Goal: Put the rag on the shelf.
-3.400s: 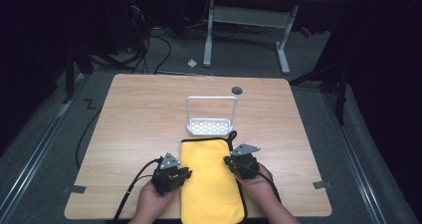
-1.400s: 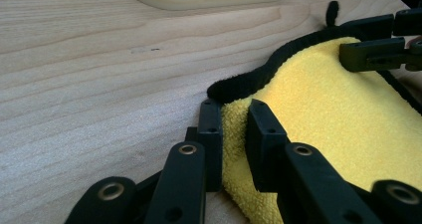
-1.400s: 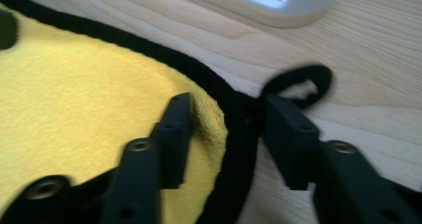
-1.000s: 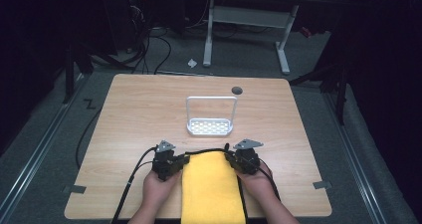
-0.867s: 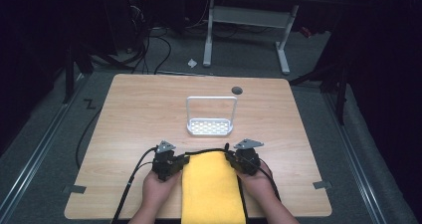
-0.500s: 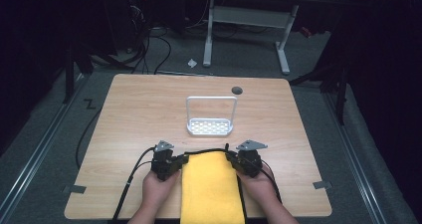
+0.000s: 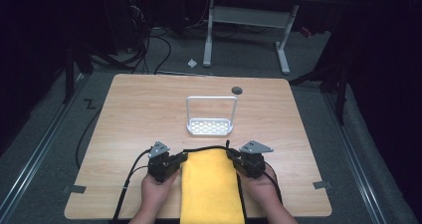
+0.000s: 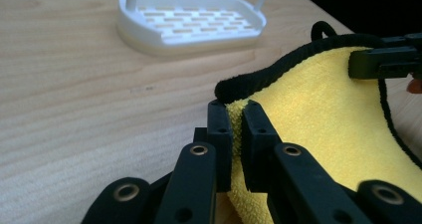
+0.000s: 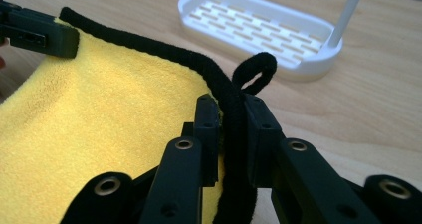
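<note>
Gripping the cloth's (image 7: 211, 184) far corners, left tongs (image 8: 233, 115) just closed and right tongs (image 9: 230, 109) clamped, both must lift evenly next, clear of the rack (image 7: 210, 126).

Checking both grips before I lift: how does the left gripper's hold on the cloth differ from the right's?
The left gripper pinches a plain corner of the yellow cloth; the right gripper clamps the black edging beside the hanging loop. The left's jaws have just been closing. Both are shut on the far edge.
</note>
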